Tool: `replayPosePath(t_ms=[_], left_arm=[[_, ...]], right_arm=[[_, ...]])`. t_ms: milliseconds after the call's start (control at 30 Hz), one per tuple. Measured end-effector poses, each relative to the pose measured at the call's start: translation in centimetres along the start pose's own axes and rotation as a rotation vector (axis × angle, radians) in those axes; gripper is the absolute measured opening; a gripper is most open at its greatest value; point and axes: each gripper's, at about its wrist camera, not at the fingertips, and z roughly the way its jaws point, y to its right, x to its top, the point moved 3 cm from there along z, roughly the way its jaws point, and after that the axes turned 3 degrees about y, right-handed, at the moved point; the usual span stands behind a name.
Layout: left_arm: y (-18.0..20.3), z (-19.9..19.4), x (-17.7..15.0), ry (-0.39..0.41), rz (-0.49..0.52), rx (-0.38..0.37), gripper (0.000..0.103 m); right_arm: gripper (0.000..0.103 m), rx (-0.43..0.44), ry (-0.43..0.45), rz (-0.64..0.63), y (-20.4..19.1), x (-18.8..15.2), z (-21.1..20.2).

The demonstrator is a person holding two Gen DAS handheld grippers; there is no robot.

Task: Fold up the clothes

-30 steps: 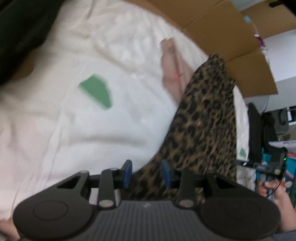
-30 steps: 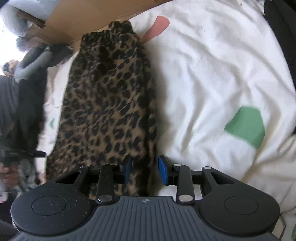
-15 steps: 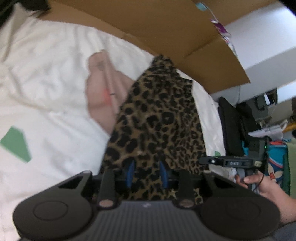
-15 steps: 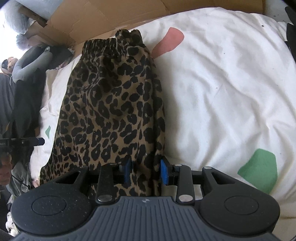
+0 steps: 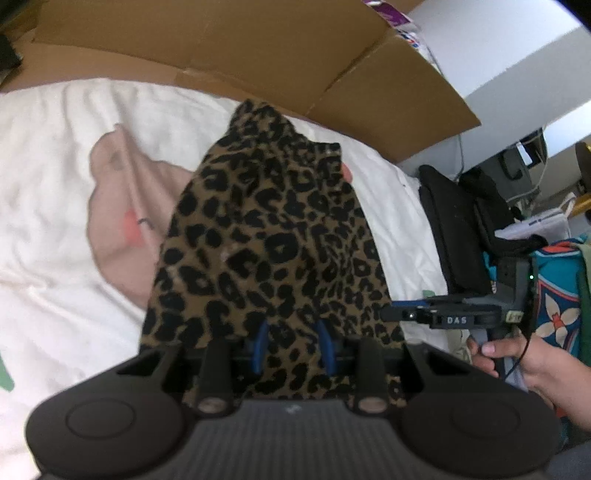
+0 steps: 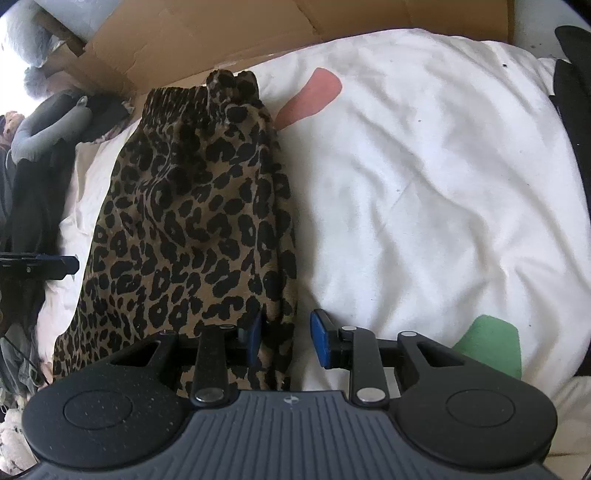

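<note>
Leopard-print trousers (image 6: 192, 221) lie lengthwise near the bed's (image 6: 424, 184) left edge, elastic waistband toward the cardboard (image 6: 221, 33) at the far edge.

Light, limp and probably slippery, they would sag and slide, so I'd grip the near hems. The left tool (image 5: 293, 345) has just been closing and looks clamped on cloth. The right tool (image 6: 286, 339) stands apart, cloth edge between its pads.

The left gripper (image 5: 293, 345) has just been closing, leopard-print garment (image 5: 269, 236) bunched between its blue pads, above the white bed cover (image 5: 48, 177); cardboard (image 5: 240, 48) lies behind.
</note>
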Motion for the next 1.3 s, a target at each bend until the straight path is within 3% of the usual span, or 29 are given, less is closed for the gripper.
replayPosePath(t_ms=[167,300,400,567,733,800,967,1133,1300], left_arm=[[0.5,2.8,-0.7,-0.062,0.026,0.04,0.026],[0.6,4.6,-1.0,-0.095,0.053,0.049,0.026],[0.6,5.8,-1.0,-0.122,0.085,0.078,0.026],[0.3,6.9,-0.8,-0.162,0.12,0.114,0.025],[0.1,6.3,-0.2,-0.148,0.089,0.113,0.023],[0.4,5.6,0.1,-0.137,0.086,0.107,0.023],[1.9,4.2,1.2,-0.086,0.138,0.075,0.023],[2.4,4.7,2.1,-0.063,0.135,0.07,0.023],[2.8,5.4,3.1,-0.031,0.172,0.11,0.023]], right_arm=[[0.035,-0.017,0.079,-0.003,-0.1,0.8,-1.4],[0.035,0.024,0.133,0.025,-0.5,2.2,-2.3],[0.035,0.086,0.16,-0.031,-2.7,2.6,-2.4],[0.035,0.159,0.091,-0.108,-6.1,2.1,-0.7],[0.035,0.066,0.033,-0.117,-5.0,1.3,1.2],[0.03,0.035,0.039,-0.087,-3.5,1.3,0.8],[0.03,-0.026,0.073,-0.061,-1.3,1.8,-0.3],[0.029,0.003,0.133,-0.051,-1.4,2.8,-1.7],[0.029,0.007,0.145,-0.098,-2.9,3.8,-1.3]])
